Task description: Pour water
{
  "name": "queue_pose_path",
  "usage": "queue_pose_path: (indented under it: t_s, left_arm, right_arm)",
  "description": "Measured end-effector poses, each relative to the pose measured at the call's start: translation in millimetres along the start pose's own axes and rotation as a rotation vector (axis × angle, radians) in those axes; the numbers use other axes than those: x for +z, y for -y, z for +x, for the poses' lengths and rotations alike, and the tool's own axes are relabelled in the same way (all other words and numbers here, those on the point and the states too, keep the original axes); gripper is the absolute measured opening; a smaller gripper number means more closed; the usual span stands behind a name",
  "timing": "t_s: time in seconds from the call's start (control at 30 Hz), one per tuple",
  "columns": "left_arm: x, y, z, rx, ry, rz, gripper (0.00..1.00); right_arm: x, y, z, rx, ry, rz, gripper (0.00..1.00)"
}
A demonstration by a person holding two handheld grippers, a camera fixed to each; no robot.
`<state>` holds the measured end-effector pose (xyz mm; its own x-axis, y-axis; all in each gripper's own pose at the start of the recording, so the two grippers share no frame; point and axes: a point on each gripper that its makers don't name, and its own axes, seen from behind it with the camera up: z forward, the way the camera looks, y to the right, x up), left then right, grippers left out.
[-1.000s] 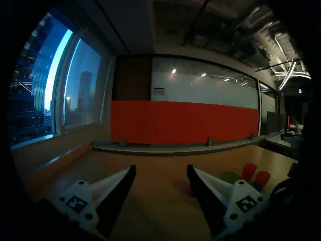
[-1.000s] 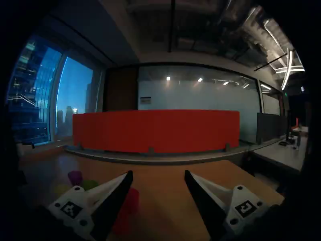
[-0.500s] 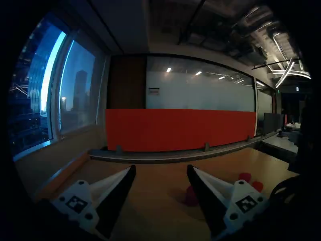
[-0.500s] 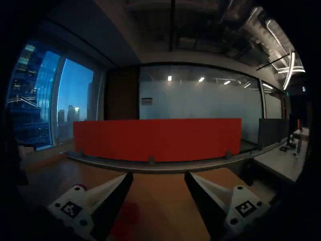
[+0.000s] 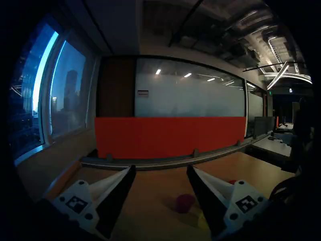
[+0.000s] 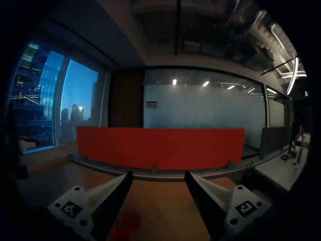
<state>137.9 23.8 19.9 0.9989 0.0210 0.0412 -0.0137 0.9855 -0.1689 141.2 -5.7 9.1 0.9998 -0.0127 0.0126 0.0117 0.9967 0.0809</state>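
At the far side of the dim room a tall window [image 5: 60, 100] shows blue dusk and towers. Next to it a frosted glass wall [image 5: 188, 96] runs across the back, with ceiling lights reflected in it. Below the glass stands a long red partition [image 5: 160, 136], set along the far edge of a wooden table [image 5: 160, 188] that stretches toward both cameras. Over this table the left gripper [image 5: 160, 166] hangs with its two fingers spread wide and nothing between them. The right gripper [image 6: 157, 173] hangs above the same wood, equally released and empty (each finger carries a small square marker near its base). In the left gripper view a magenta cup [image 5: 184, 203] sits on the table low in the gap between the fingers, closer to the right-hand finger and touching neither. A yellow object [image 5: 202, 221] lies just beside the cup, half hidden by that finger and too dark to identify. In the right gripper view a red cup [image 6: 130, 220] appears as a soft blur on the table, low down against the inner edge of the left-hand finger. What either cup holds cannot be told.
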Motion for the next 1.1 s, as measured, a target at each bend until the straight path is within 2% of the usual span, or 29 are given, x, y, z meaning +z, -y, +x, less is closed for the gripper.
queue_pose_path:
  t_s: [0.2,0.47,0.8,0.97,1.1]
  left_arm:
    - [1.7,-14.6,1,-0.01,0.008,-0.073,0.94]
    - [-1.6,-46.8,11,-0.025,-0.004,-0.228,0.94]
    - [-15.3,-85.4,26,-0.075,-0.029,-0.413,0.94]
    - [-14.6,-92.6,28,-0.098,-0.035,-0.453,0.94]
    - [-13.2,-92.5,25,-0.084,-0.024,-0.464,0.94]
  right_arm:
    - [-1.4,13,1,0.002,0.006,0.079,0.99]
    - [-8.6,41,3,-0.001,0.004,0.226,0.99]
    - [-26.8,89,14,-0.004,-0.013,0.44,0.99]
    - [-27.1,96,16,-0.004,-0.012,0.471,0.99]
    - [-27.2,101,16,-0.014,-0.003,0.49,0.99]
